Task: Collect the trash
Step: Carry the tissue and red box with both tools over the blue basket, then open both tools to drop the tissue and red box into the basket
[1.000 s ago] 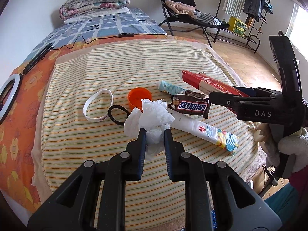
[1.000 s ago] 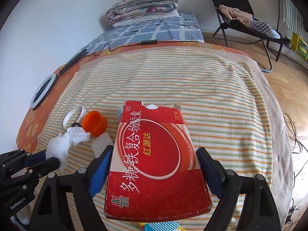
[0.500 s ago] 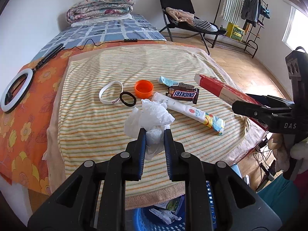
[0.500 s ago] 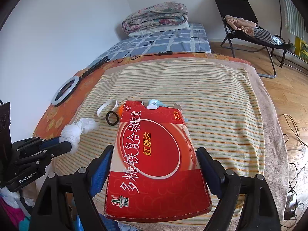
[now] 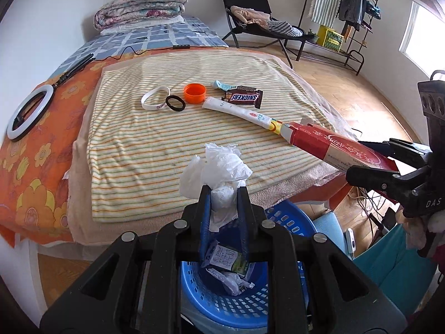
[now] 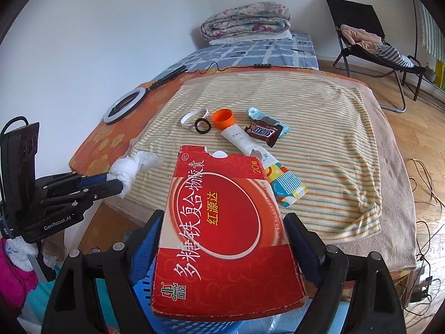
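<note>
Both tools loaded: left tool point(image 5: 224, 194) pinches tissue point(image 5: 219, 167); right tool point(image 6: 222, 239) grips red box point(image 6: 222, 236).

The box point(image 6: 222, 239) is red, the tissue point(image 5: 219, 169) white, the basket point(image 5: 230, 303) blue (the towel point(image 5: 155, 139) has thin stripes).

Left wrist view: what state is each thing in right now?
Left hand-held gripper: shut on tissue.
Right hand-held gripper: shut on red box, flap torn open.
Blue basket: holds trash.
Orange cap: lying open side up.
Snickers: on the bed.
</note>
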`<state>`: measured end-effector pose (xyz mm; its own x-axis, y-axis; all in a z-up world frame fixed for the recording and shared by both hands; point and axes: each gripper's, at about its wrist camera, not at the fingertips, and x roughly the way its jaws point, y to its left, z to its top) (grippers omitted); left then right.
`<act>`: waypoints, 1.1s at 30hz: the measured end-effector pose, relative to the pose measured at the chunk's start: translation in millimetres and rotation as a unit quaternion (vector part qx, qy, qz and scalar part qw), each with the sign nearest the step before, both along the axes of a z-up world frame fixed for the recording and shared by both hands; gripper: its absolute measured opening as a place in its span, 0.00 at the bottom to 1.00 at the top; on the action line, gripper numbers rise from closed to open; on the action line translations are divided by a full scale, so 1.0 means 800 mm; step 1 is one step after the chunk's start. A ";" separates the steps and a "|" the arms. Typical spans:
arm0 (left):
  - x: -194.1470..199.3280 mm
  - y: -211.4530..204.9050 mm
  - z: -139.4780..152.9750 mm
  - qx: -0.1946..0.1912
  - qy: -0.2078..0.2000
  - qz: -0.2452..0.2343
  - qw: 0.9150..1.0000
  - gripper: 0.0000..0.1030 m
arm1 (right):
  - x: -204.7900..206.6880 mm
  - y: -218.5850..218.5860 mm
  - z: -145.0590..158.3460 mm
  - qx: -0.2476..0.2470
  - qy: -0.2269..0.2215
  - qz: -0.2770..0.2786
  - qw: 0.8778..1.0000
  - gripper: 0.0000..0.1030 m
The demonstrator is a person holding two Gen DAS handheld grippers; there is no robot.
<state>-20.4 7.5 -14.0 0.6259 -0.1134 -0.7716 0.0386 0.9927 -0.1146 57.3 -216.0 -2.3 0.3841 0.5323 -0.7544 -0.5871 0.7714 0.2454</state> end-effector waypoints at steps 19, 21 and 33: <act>-0.064 -0.029 -0.086 -0.009 0.065 -0.013 0.998 0.17 | -0.108 -0.002 -0.065 -0.047 0.033 0.040 0.998 0.84; -0.065 -0.029 -0.094 -0.012 0.072 -0.011 0.997 0.17 | -0.110 -0.002 -0.074 -0.051 0.039 0.041 0.997 0.84; -0.066 -0.035 -0.122 -0.005 0.102 -0.015 0.995 0.17 | -0.113 0.004 -0.108 -0.075 0.059 0.049 0.994 0.84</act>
